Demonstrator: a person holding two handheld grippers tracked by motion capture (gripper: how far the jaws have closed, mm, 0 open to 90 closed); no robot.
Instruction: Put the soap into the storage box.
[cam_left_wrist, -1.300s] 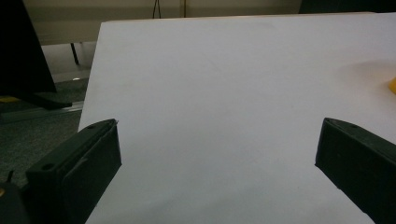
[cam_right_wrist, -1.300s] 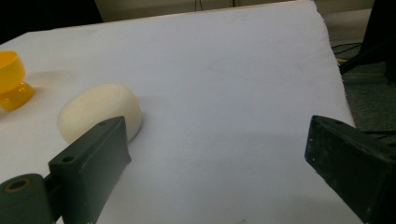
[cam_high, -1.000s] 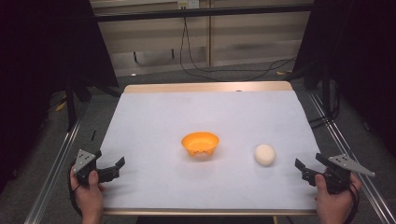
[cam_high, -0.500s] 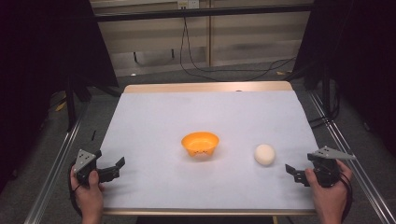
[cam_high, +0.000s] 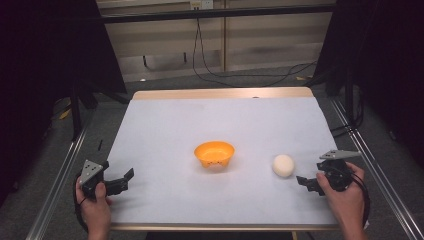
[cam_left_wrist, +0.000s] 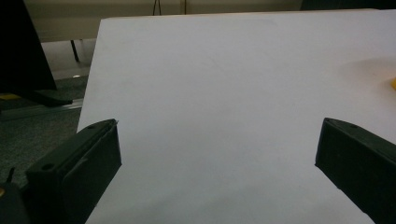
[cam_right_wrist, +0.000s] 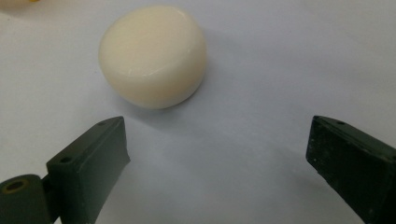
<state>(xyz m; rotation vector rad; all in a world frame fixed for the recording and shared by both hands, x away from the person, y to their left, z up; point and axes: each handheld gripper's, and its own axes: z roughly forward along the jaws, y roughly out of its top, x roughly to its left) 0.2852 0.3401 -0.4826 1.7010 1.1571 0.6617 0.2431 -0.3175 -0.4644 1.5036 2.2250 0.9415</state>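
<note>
**Both grippers wide open, nothing held**

Right gripper (cam_high: 306, 183), near-right of table: jaws spread wide, empty, aimed at cream round lump (cam_high: 283, 165). Lump sits on white sheet (cam_high: 165, 130) just beyond jaw tips, not touching; in right gripper view lump (cam_right_wrist: 152, 56) is offset toward left jaw. Left gripper (cam_high: 122, 181), near-left edge: jaws wide apart, empty, over bare sheet. Orange bowl (cam_high: 214, 154) stands mid-table, left of lump, well apart from both grippers.
</note>
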